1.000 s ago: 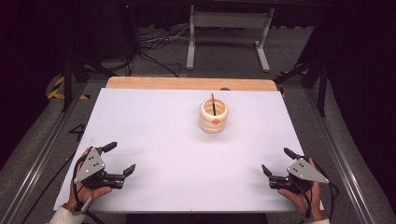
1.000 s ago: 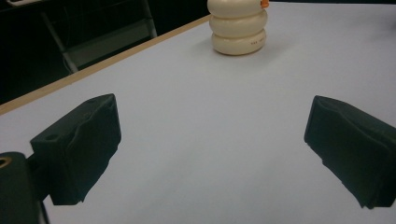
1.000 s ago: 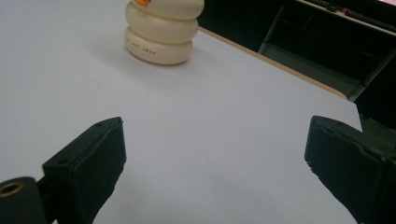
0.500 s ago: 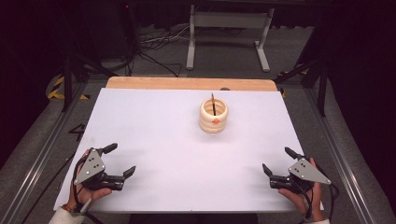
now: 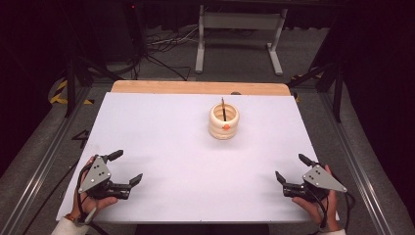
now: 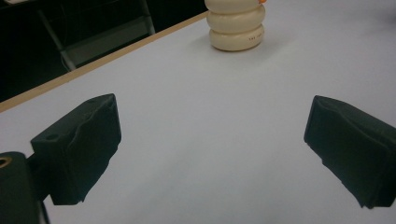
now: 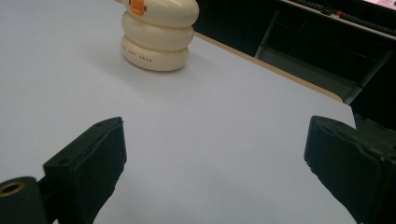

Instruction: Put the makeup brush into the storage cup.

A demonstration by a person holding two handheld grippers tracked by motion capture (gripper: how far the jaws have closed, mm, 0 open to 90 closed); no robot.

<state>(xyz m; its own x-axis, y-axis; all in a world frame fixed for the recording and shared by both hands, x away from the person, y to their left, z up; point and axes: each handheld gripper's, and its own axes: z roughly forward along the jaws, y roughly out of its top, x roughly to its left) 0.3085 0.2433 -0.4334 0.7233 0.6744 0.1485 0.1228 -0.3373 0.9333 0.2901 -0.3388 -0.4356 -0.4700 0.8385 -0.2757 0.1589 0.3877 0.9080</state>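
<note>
High view: nothing looks started. The left claw (image 5: 126,168) and right claw (image 5: 289,169) rest wide open and empty at the tabletop's (image 5: 161,132) near corners, the holder (image 5: 224,121) untouched mid-far.

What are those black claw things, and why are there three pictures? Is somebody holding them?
Yes, a person is. Each hand holds a tool called a gripper, with two black jaws that open and close like a claw. The top picture comes from a camera up high looking down: the left gripper is near the left front corner of the white table and the right gripper near the right front corner. The other two pictures come from little cameras riding on each gripper, looking out between its own jaws. Both sets of jaws stand wide open and hold nothing. On the table stands one cream-coloured ringed pot with an orange spot, and a thin dark stick pokes out of it.
</note>
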